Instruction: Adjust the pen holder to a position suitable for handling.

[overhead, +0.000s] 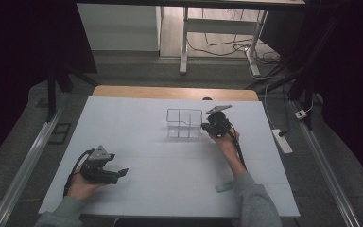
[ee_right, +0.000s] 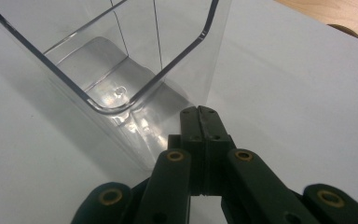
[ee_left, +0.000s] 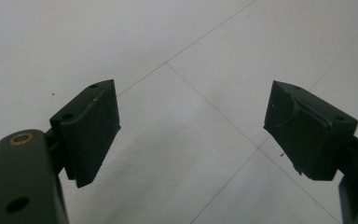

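A clear plastic box (overhead: pixel 184 124) with inner dividers stands on the white table (overhead: pixel 137 142), a little behind its middle. My right gripper (overhead: pixel 205 126) sits at the box's right side. In the right gripper view the jaws are pressed together, and the right gripper (ee_right: pixel 200 114) holds nothing, its tips just short of the clear box (ee_right: pixel 121 70) at a rounded corner. My left gripper (overhead: pixel 122 173) rests low at the front left. In its own view the left gripper (ee_left: pixel 191 126) is wide open over bare white table.
A small pale green object (overhead: pixel 224 186) lies beside the right forearm near the front edge. A wooden strip (overhead: pixel 175 92) runs along the table's back edge. A power strip (overhead: pixel 282 141) and cables lie on the floor to the right.
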